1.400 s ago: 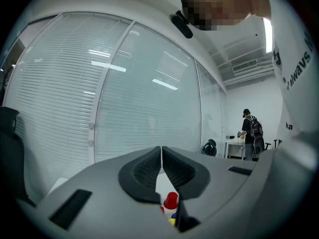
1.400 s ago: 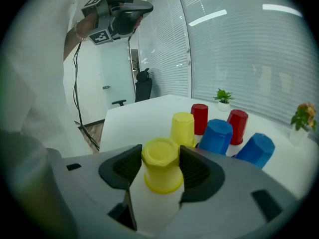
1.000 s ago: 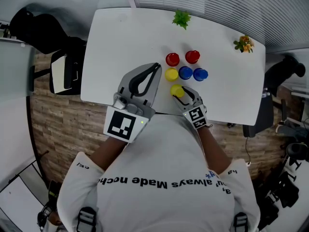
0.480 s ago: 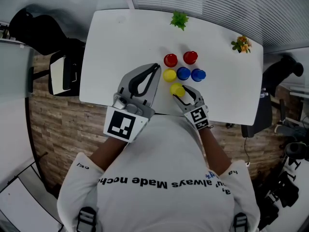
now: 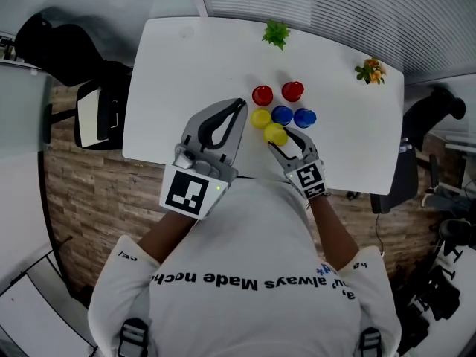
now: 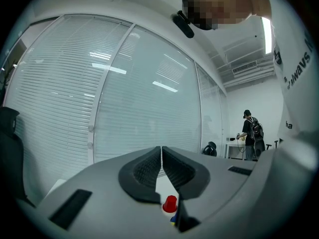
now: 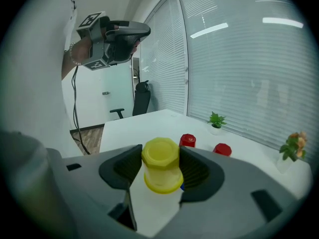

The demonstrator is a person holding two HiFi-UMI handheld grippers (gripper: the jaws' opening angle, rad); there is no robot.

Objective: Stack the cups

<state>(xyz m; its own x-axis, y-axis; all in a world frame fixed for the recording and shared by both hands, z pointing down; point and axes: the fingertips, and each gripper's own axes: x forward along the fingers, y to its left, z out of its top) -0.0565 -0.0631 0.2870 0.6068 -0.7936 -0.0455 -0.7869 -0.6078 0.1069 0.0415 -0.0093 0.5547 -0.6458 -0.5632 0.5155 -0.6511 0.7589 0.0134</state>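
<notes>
An inverted yellow plastic cup (image 7: pixel 160 176) was clamped between the two dark ribbed pads of the right gripper (image 7: pixel 160 158), closed base upward and flared rim downward; the jaws stood wide, but only because the cup's body filled them. In the head view this yellow cup (image 5: pixel 275 134) was seen just below centre, and the right gripper (image 5: pixel 285 142) was angled up toward a cluster of five more cups. Just above and left of it stood a second yellow cup (image 5: pixel 260 117), with two blue cups (image 5: pixel 282 114) (image 5: pixel 305 117) to its right and two red cups (image 5: pixel 262 94) (image 5: pixel 292 91) in the row above, all apparently mouth-down on the white table (image 5: pixel 178 88). The step in hand was judged to be the carrying of the gripped cup to a partner; from the right gripper view its rim seemed to be clear of the tabletop. The next move was judged to call for the cup to be centred above the second yellow cup, kept upright, lowered until it nested, and only then released, without the neighbouring blue cup being knocked. The left gripper (image 5: pixel 240 104) was held level left of the cluster, its jaws pressed together on nothing. Two small potted plants (image 5: pixel 276 32) (image 5: pixel 370 70) were left along the table's upper edge.
</notes>
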